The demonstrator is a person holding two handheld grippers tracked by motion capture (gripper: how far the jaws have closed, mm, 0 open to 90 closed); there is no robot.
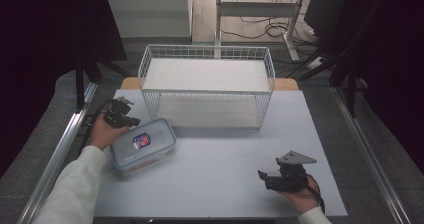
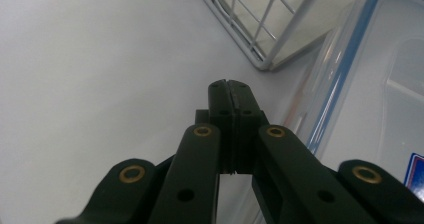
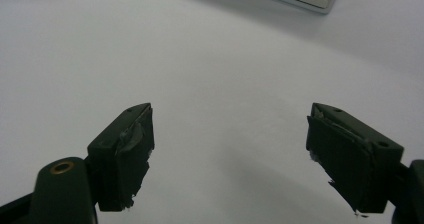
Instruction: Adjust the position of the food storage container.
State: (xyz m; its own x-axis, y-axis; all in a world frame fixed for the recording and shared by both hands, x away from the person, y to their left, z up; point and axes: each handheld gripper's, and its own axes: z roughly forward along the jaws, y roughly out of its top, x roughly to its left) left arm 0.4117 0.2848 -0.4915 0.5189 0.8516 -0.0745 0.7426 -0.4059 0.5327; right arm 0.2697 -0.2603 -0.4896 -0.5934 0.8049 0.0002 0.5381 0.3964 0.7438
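High view: a pale table (image 1: pixel 225 184) bears a white wire basket (image 1: pixel 207 86) toward 12 o'clock and a clear plastic container (image 1: pixel 143 146) with a blue-rimmed lid toward 9 o'clock. A small red-and-blue label (image 1: pixel 141 141) sits on the lid. The container lies flat, just in front of the basket's near left corner and apart from it.

The left gripper (image 1: pixel 131 121), held in the person's left hand (image 1: pixel 104 131), lies at the container's far left corner, at about 10 o'clock from the label. Whether its tip touches the lid rim is hard to tell from this height. In the left gripper view its jaws are clenched, pad against pad, with nothing between them; the left gripper's tip (image 2: pixel 231 91) stands just beside the container's blue rim (image 2: pixel 345 79), with the basket's wire corner (image 2: pixel 260 59) beyond at 12 o'clock.

The right gripper (image 1: pixel 265 179), in the right hand (image 1: pixel 300 196), rests near the table's 5 o'clock edge, well apart from the container. In the right gripper view its jaws stand wide apart and released over bare table surface (image 3: pixel 225 84).
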